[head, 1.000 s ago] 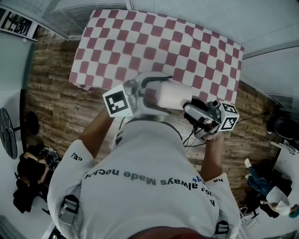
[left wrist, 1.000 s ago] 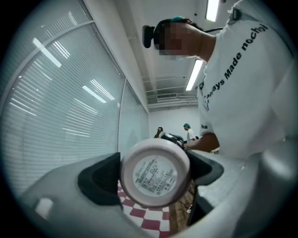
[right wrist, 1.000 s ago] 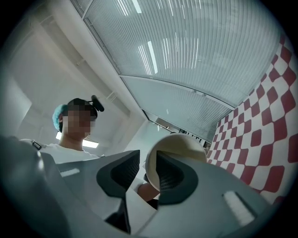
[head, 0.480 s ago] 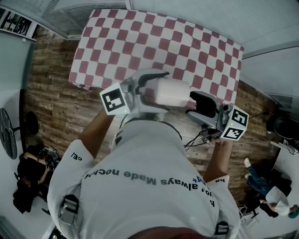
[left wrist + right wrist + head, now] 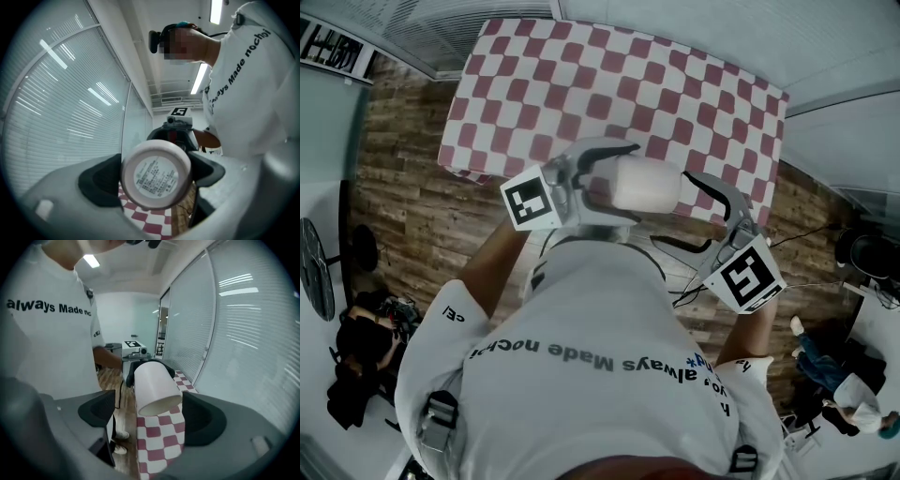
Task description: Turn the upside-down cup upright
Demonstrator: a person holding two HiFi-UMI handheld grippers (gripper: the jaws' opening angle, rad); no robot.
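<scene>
White short-sleeved T-shirt (image 5: pixel 581 300), dark printed lettering (image 5: pixel 572 354), grey buckled straps (image 5: pixel 441 414), pale grey left gripper (image 5: pixel 631 185) and right gripper (image 5: pixel 673 208), black-and-white marker cubes (image 5: pixel 532 202), black-padded fingers (image 5: pixel 206 420)

Red-and-white checked table (image 5: pixel 619 84), wood-plank floor (image 5: pixel 403 216), window blinds (image 5: pixel 248 324)

The white T-shirt (image 5: pixel 42 333) bears black print: "always Made", then a word starting "noc". Its sleeve (image 5: pixel 453 315) reads "CEI". A round label (image 5: pixel 156 176) on the base of the cup (image 5: pixel 131 164) carries print too small to read
</scene>
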